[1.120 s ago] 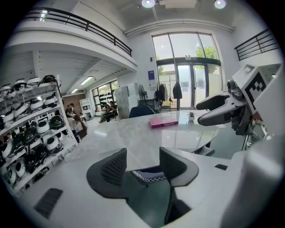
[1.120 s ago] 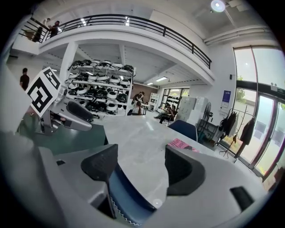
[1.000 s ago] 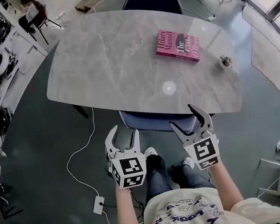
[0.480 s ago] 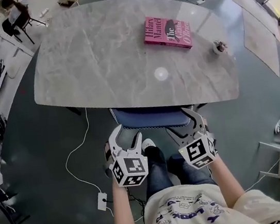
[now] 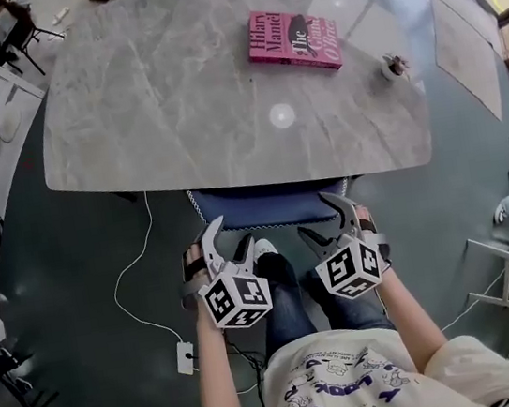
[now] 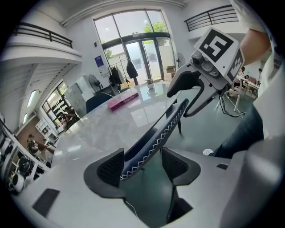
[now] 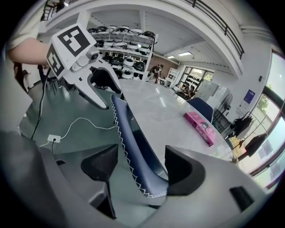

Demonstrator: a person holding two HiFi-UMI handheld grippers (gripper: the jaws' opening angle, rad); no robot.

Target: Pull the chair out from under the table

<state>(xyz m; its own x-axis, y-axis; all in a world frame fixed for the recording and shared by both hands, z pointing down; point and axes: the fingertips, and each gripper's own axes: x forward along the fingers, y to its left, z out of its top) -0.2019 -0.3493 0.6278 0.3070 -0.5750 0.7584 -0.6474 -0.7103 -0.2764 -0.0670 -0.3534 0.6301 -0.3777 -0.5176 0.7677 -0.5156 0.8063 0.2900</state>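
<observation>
A blue chair point(image 5: 269, 207) with white stitching is tucked under the near edge of the grey marble table point(image 5: 154, 99); only its backrest shows. My left gripper point(image 5: 231, 234) is open over the left part of the backrest's top edge. In the left gripper view the stitched edge point(image 6: 149, 142) runs between the two pads, and the jaws have just been opening further. My right gripper point(image 5: 318, 217) is open over the right part. In the right gripper view the backrest point(image 7: 133, 151) passes between its pads, close to the right one.
A pink book point(image 5: 293, 39) and a small object point(image 5: 393, 66) lie on the table. A white cable with a power strip point(image 5: 185, 357) runs over the floor at the left. The person's legs and shoes point(image 5: 275, 275) are just behind the chair. Shelving stands far left.
Both grippers have come down and forward from in front of the chair; their jaws now straddle the backrest's top edge. The left one has rolled.
</observation>
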